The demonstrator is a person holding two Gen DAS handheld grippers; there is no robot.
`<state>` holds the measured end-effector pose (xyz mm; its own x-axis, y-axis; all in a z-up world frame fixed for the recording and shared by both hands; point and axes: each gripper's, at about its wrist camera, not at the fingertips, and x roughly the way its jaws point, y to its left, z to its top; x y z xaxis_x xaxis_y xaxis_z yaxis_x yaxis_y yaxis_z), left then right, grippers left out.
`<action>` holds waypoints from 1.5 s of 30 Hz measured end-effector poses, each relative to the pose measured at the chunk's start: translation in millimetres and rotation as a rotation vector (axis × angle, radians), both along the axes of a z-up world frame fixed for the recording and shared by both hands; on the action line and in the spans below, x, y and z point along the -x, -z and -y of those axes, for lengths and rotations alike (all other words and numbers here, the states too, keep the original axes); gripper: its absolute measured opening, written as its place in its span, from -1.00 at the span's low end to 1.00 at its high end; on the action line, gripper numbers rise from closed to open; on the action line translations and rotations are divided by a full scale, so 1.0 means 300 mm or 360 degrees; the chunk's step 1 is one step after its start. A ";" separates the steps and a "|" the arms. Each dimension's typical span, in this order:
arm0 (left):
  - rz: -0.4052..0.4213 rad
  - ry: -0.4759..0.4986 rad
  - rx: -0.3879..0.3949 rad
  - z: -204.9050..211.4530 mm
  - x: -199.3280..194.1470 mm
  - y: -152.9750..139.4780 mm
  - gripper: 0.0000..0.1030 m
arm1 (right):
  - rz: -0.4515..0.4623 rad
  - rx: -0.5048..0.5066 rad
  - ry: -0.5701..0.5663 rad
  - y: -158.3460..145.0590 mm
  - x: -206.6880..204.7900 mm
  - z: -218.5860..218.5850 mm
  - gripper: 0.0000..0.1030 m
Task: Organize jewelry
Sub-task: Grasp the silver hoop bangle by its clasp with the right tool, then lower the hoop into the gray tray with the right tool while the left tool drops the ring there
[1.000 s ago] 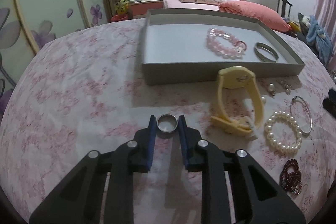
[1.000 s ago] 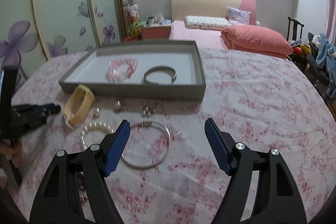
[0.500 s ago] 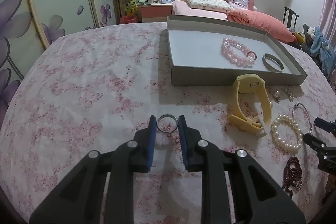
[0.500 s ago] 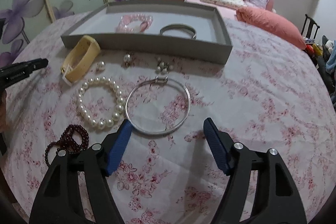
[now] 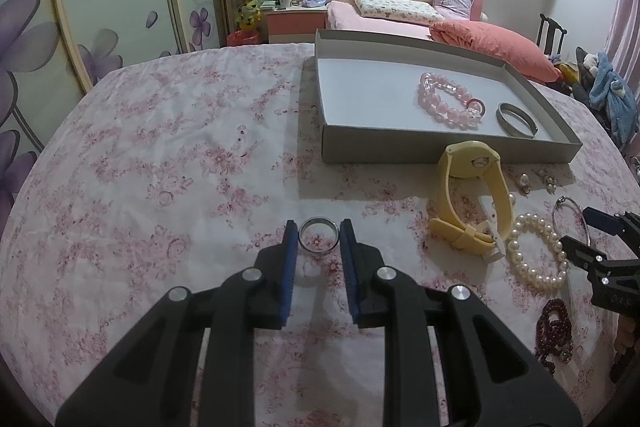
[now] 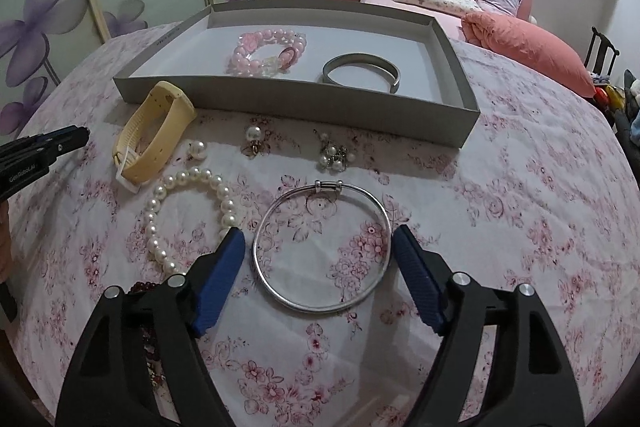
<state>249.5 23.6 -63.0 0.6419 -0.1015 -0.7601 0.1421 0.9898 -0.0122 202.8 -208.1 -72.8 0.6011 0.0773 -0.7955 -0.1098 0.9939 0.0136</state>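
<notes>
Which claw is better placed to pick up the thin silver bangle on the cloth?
Right. The right claw is open with the thin silver bangle lying between its fingers. The left claw is shut on a ring, well away from the bangle.

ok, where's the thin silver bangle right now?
In the right wrist view the thin silver bangle lies flat on the floral cloth, low centre, between the open jaws of the right gripper, untouched. The pearl bracelet is just to its left.

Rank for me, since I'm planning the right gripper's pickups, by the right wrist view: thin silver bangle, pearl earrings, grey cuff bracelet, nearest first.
1. Thin silver bangle, on the cloth between the right gripper's fingers.
2. Pearl earrings, beyond it, before the tray.
3. Grey cuff bracelet, inside the tray.
</notes>
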 end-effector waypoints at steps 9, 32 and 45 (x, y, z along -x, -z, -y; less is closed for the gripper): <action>0.0012 0.0006 0.0018 0.009 0.014 -0.008 -0.58 | 0.0045 -0.0028 0.0066 -0.014 0.036 0.033 0.38; 0.0554 0.0011 0.0110 0.080 0.239 -0.210 -0.58 | 0.0686 -0.0206 0.0132 -0.216 0.221 -0.032 0.38; 0.0877 0.0020 0.0050 0.145 0.362 -0.283 -0.58 | 0.1056 -0.0130 0.0205 -0.283 0.308 -0.058 0.38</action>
